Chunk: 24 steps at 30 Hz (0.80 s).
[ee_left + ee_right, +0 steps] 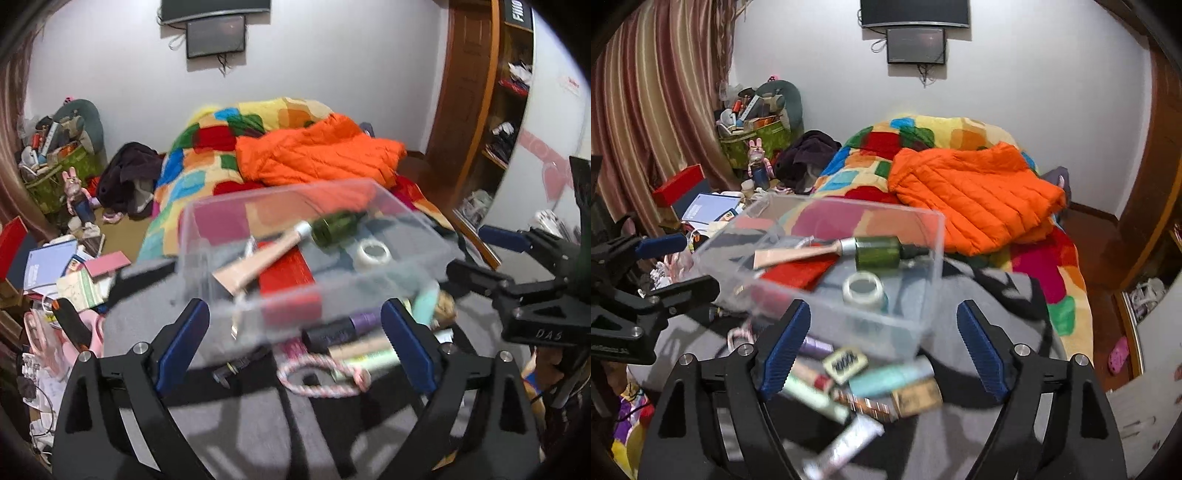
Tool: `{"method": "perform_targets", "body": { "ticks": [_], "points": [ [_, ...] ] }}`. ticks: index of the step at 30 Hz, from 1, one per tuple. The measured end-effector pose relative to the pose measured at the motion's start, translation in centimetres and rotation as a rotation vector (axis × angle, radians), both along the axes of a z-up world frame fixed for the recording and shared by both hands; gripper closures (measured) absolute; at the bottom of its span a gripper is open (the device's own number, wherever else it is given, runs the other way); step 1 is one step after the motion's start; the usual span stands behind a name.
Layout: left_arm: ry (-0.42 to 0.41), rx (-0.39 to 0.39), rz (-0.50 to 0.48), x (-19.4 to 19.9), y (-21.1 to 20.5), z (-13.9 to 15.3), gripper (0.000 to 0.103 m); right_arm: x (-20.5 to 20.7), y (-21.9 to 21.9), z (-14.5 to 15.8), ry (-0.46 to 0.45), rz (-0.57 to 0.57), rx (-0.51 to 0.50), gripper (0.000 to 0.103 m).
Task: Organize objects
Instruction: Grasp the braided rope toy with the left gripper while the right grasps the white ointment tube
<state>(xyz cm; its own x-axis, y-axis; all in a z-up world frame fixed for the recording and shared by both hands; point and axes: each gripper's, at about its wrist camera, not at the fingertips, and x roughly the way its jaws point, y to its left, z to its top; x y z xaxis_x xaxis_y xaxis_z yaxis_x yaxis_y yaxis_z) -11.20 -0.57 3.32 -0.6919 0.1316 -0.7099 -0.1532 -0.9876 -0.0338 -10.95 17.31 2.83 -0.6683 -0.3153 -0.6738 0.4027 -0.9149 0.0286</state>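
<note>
grey blanket [258,424] under clear box [923,236], patchwork quilt [1067,280] behind

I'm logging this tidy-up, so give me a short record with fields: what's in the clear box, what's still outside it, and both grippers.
box: clear plastic box on grey cloth
inside box: green bottle, tape roll, beige tube, red flat item
outside, near side: teal tube, pink-and-white cord, other small cosmetics
left gripper: open, empty
right gripper: open, empty
</note>
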Motion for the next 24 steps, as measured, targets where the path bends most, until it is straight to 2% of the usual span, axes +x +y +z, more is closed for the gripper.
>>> {"method": "perform_targets", "body": {
  "ticks": [3, 6, 11, 14, 16, 18, 22, 24],
  "points": [
    [-0.024, -0.022, -0.026, 1.3, 1.2, -1.5, 0.008, 1.6, 0.9, -1.2, 0.009, -0.035, 0.038, 0.023],
    [-0.048, -0.028, -0.038, 2.3, 2.1, -3.1, 0.008, 3.3, 1.4, -3.2, -0.02, -0.052, 0.077, 0.023],
    [-0.084, -0.004, -0.038, 3.1, 3.1, -5.4, 0.009, 4.1, 1.7, -6.2, -0.149, -0.029, 0.008, 0.023],
    [-0.092, 0.002, -0.014, 2.8, 3.1, -6.0, 0.03, 4.1, 1.4, -7.1, -0.171, -0.023, -0.01, 0.024],
    [-0.099, 0.028, 0.0, 2.5, 3.0, -6.2, 0.039, 4.0, 1.0, -7.3, -0.174, -0.015, -0.018, 0.025],
    [-0.097, 0.05, 0.015, 2.3, 2.9, -6.3, 0.049, 4.1, 0.4, -7.5, -0.166, -0.001, 0.002, 0.036],
    [-0.092, 0.064, 0.028, 2.3, 3.1, -6.8, 0.063, 5.1, -0.2, -7.7, -0.138, 0.012, 0.028, 0.047],
    [-0.09, 0.074, 0.026, 2.6, 3.1, -7.2, 0.067, 5.3, 0.1, -7.5, -0.133, 0.006, 0.028, 0.064]
  ]
}}
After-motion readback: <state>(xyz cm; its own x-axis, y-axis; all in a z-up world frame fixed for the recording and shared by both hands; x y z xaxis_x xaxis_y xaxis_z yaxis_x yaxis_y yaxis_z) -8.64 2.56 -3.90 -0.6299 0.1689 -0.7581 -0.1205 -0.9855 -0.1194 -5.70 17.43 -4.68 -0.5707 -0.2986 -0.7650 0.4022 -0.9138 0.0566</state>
